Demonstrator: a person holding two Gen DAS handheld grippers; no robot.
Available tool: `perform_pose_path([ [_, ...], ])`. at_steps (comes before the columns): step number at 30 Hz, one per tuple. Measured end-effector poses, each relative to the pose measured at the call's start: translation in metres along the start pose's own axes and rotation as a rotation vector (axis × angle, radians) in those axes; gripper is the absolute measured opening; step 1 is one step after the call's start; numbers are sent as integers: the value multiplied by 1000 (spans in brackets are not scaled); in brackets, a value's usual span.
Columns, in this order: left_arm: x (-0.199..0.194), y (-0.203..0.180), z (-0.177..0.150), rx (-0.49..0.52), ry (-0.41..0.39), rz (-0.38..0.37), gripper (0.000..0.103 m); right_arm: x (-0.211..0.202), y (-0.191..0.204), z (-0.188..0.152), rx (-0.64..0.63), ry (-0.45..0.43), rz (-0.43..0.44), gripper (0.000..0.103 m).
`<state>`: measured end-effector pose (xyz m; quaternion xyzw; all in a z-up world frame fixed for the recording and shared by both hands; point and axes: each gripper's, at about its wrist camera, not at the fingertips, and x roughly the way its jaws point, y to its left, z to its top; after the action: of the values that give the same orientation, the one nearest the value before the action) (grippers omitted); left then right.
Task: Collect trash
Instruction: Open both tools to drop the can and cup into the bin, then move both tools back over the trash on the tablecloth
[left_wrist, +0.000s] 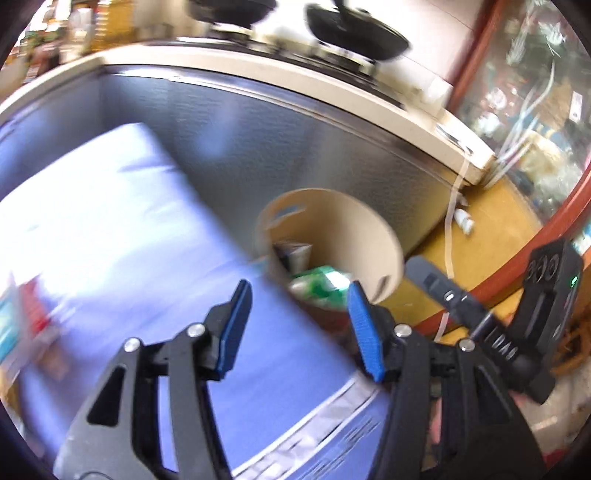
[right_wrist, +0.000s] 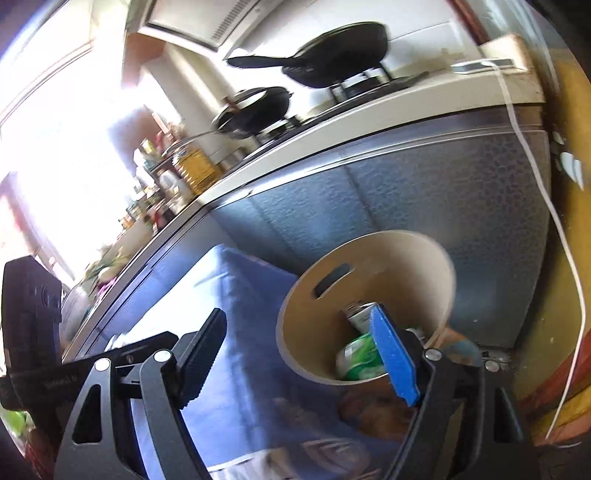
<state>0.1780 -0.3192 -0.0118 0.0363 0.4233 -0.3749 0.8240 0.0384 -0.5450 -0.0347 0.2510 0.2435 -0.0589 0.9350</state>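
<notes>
A beige round bin stands on the floor beside the blue-covered table. It holds a green and white wrapper and a grey packet. My left gripper is open and empty above the table's edge, just short of the bin. In the right wrist view the bin shows with a green can and a silver can inside. My right gripper is open and empty, its right finger over the bin's mouth.
A steel-fronted kitchen counter stands behind the bin, with black pans on a stove on top. A white cable hangs down the counter's right end. Blurred packets lie at the table's left. A glass cabinet is at right.
</notes>
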Motion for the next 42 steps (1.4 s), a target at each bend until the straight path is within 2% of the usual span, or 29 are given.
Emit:
perform_pose_path([
  [6, -82, 79, -63, -121, -69, 305, 52, 26, 86, -41, -115, 137, 122, 78],
  [13, -173, 154, -135, -297, -151, 468, 52, 49, 188, -107, -248, 299, 215, 78],
  [19, -217, 204, -188, -402, -185, 571, 52, 47, 252, -147, -380, 356, 245, 78],
  [28, -240, 249, -232, -486, -181, 615, 52, 53, 288, -174, -448, 391, 202, 78],
  [42, -228, 281, -251, -518, -155, 647, 52, 62, 290, -191, -446, 436, 152, 78],
])
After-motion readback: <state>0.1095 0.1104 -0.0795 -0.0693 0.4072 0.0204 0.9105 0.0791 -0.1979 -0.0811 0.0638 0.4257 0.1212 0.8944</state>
